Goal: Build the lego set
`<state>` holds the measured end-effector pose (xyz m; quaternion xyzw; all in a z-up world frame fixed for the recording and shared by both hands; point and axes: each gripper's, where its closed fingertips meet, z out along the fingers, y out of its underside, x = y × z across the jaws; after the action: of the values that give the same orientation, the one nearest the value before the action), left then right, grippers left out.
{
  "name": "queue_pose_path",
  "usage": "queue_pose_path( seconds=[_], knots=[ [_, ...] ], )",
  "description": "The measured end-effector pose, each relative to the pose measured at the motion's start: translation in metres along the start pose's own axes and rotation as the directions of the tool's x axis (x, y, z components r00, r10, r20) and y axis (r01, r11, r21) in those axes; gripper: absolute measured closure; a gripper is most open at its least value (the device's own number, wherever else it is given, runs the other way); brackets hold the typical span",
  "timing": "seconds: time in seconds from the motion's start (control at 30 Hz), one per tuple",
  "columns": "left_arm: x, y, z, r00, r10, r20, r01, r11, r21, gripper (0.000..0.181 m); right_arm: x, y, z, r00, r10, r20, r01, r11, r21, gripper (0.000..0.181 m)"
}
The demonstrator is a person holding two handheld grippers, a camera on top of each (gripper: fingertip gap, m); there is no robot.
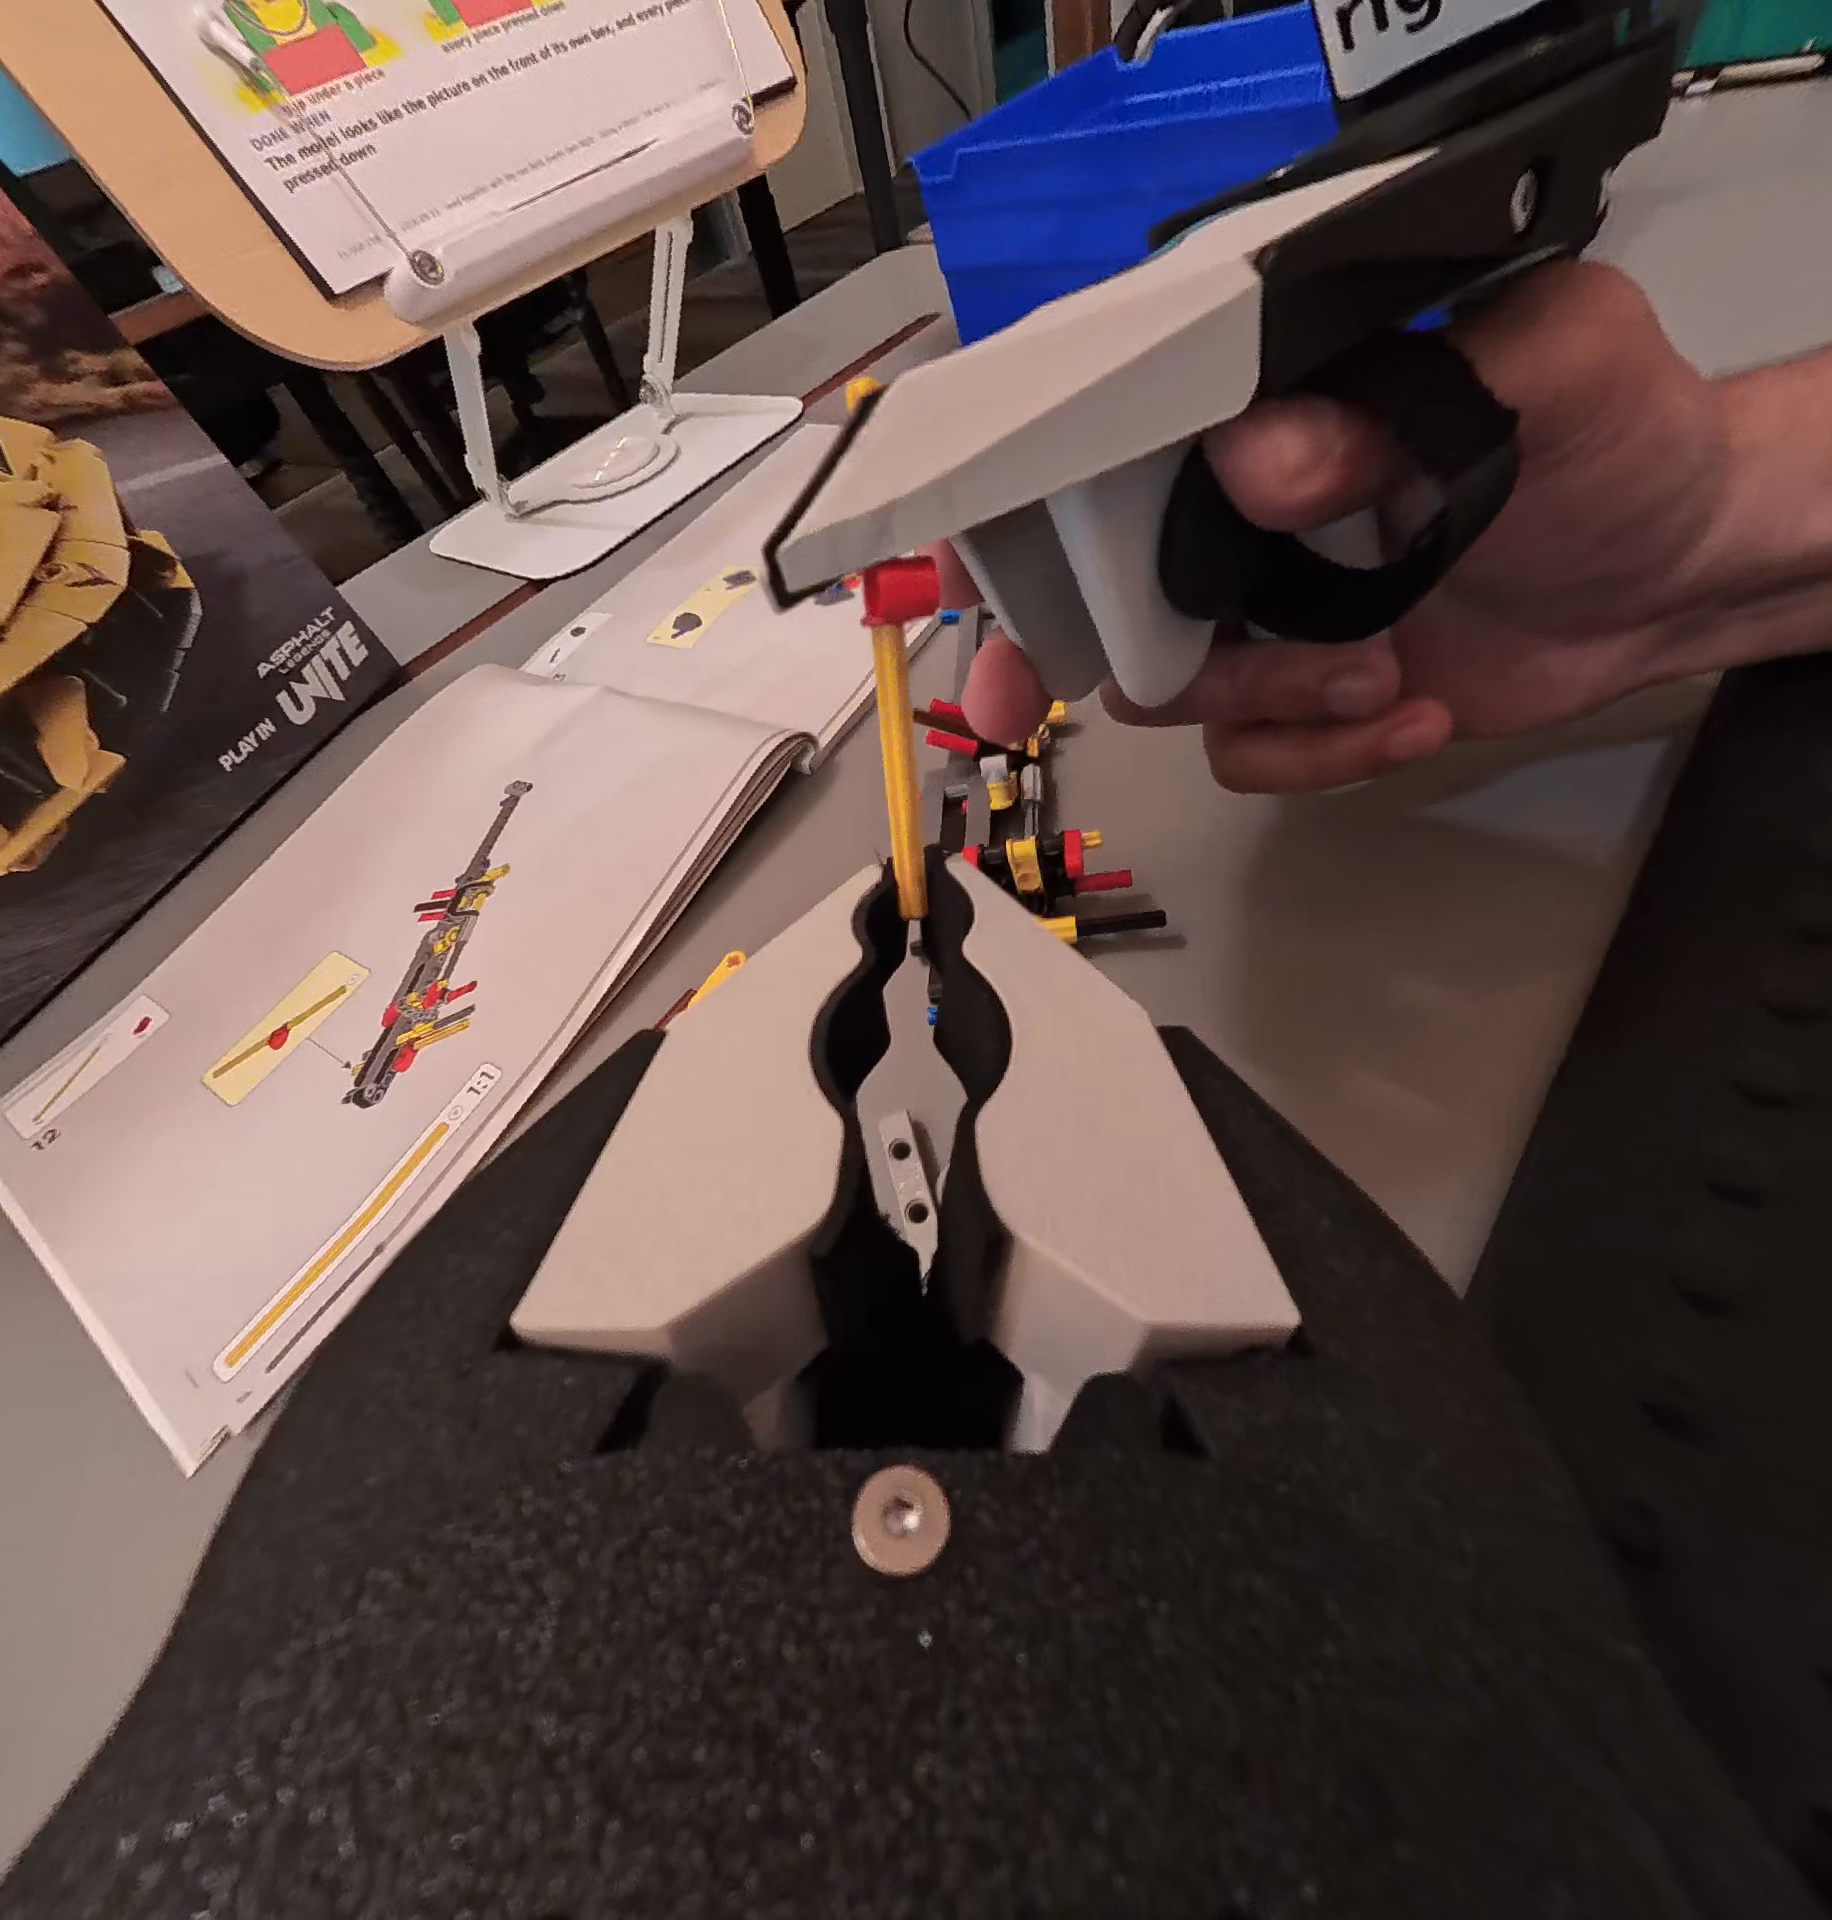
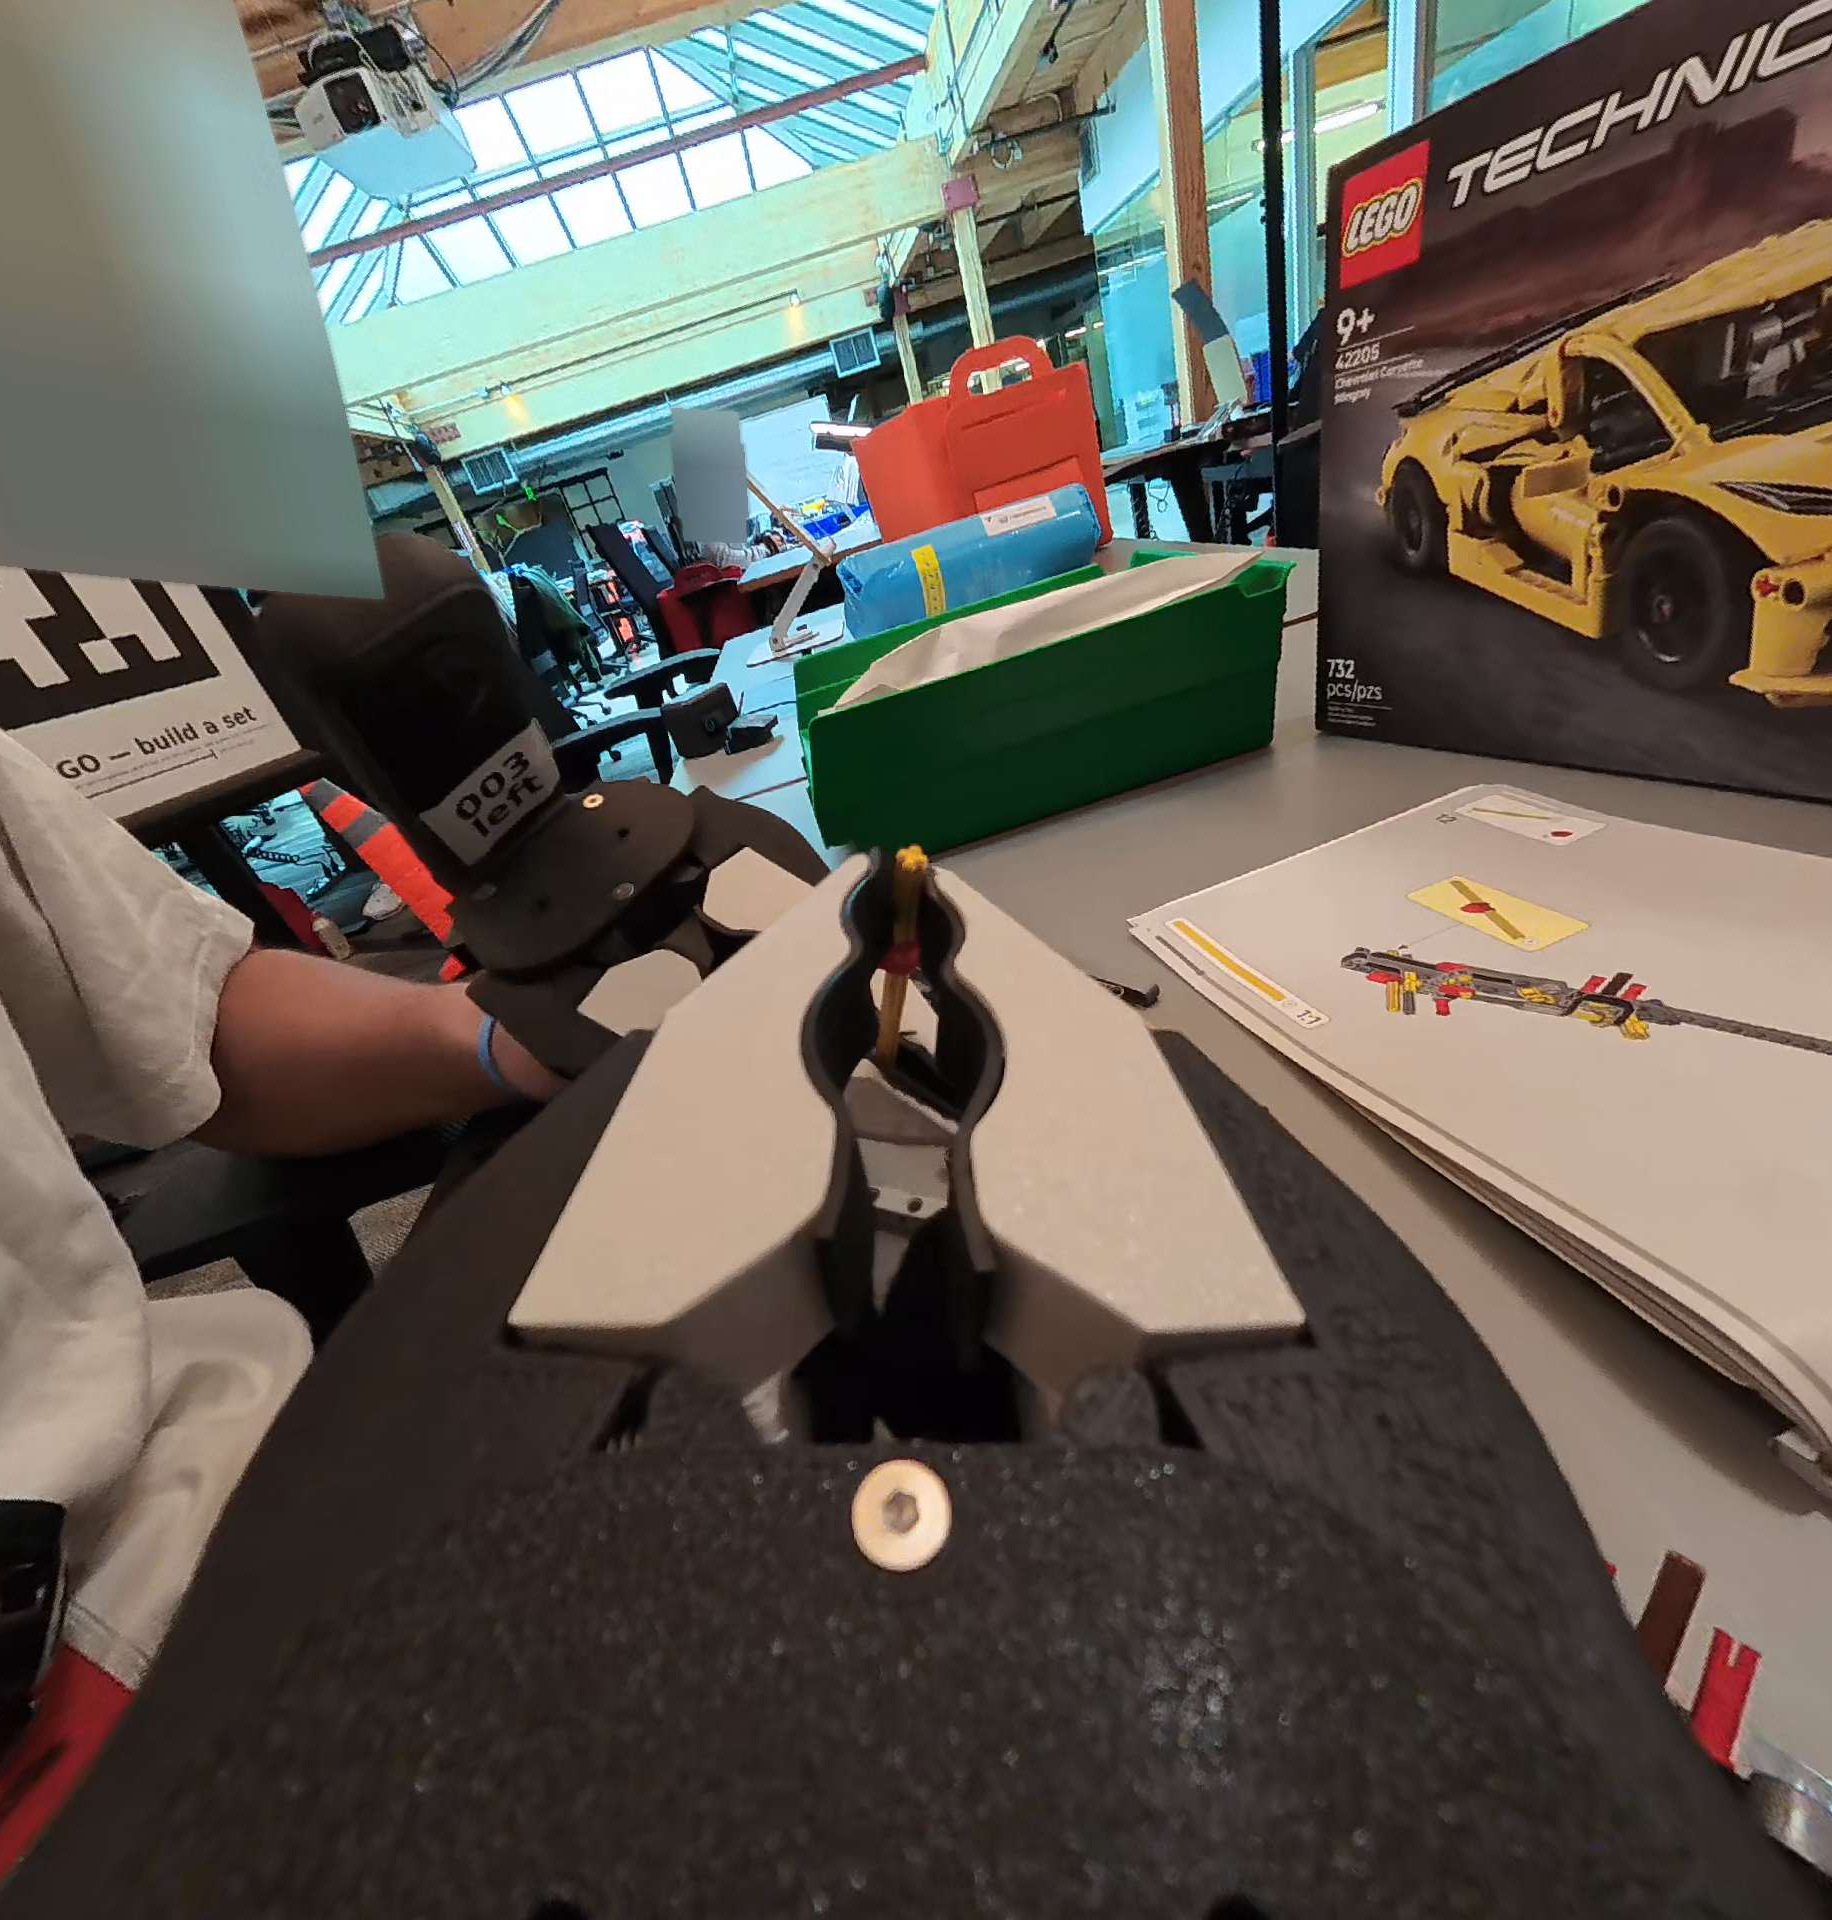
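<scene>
Left wrist view, and centre frame stands the yellow axle [image 1: 904, 774], a thin rod nearly upright, with a red bush [image 1: 899, 590] capping its upper end. The left gripper [image 1: 917, 883] is clamped on the axle's lower end, its grey fingers [image 1: 746, 1091] pinched close so only the wavy black pads leave gaps. Coming in from the upper right, the right gripper [image 1: 839, 561] is held by a hand [image 1: 1494, 582] and reaches the rod's top, its tip right at the bush. Behind the axle, on the grey table [image 1: 1359, 987], lies the partly built assembly [image 1: 1037, 831], a long dark beam bristling with red and yellow pins. The open instruction booklet [image 1: 392, 987] lies at centre left.

Right wrist view now: the right gripper [image 2: 907, 883] is also closed tight on the axle [image 2: 910, 871], whose yellow tip pokes above the fingertips while the bush [image 2: 899, 956] sits between the pads just below. The left gripper [image 2: 621, 935] shows at centre left. The set's box [image 2: 1577, 436] stands in the upper right.
</scene>
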<state>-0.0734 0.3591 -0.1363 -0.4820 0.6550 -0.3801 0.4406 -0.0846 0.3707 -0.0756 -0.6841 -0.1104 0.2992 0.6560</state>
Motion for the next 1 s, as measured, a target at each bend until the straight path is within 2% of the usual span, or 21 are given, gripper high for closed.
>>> queue_pose_path(
  seconds=[0.13, 0.23, 0.3, 0.7, 1.0],
  knots=[
    [0.000, -0.008, -0.006, 0.999, -0.034, -0.028, 0.036, 0.998, 0.060, 0.181, 0.011, -0.019, -0.011, 0.997, 0.073, -0.005, -0.072, 0.993, 0.097, 0.179],
    [-0.001, -0.015, -0.010, 0.999, -0.043, -0.027, 0.046, 0.994, 0.101, 0.181, 0.007, -0.018, -0.012, 0.993, 0.112, 0.029, -0.114, 0.988, 0.100, 0.180],
    [-0.001, -0.014, -0.009, 0.999, -0.038, -0.025, 0.040, 0.995, 0.094, 0.181, 0.007, -0.016, -0.010, 0.997, 0.078, 0.012, -0.078, 0.993, 0.083, 0.181],
    [0.003, -0.014, -0.008, 0.999, 0.045, 0.005, -0.045, 0.995, 0.088, 0.181, 0.008, -0.012, -0.009, 0.989, 0.141, 0.045, -0.145, 0.986, 0.079, 0.179],
    [0.002, -0.013, -0.009, 1.000, 0.028, 0.001, -0.028, 0.996, 0.086, 0.181, 0.006, -0.013, -0.008, 0.992, 0.118, 0.035, -0.121, 0.988, 0.091, 0.179]
  ],
)
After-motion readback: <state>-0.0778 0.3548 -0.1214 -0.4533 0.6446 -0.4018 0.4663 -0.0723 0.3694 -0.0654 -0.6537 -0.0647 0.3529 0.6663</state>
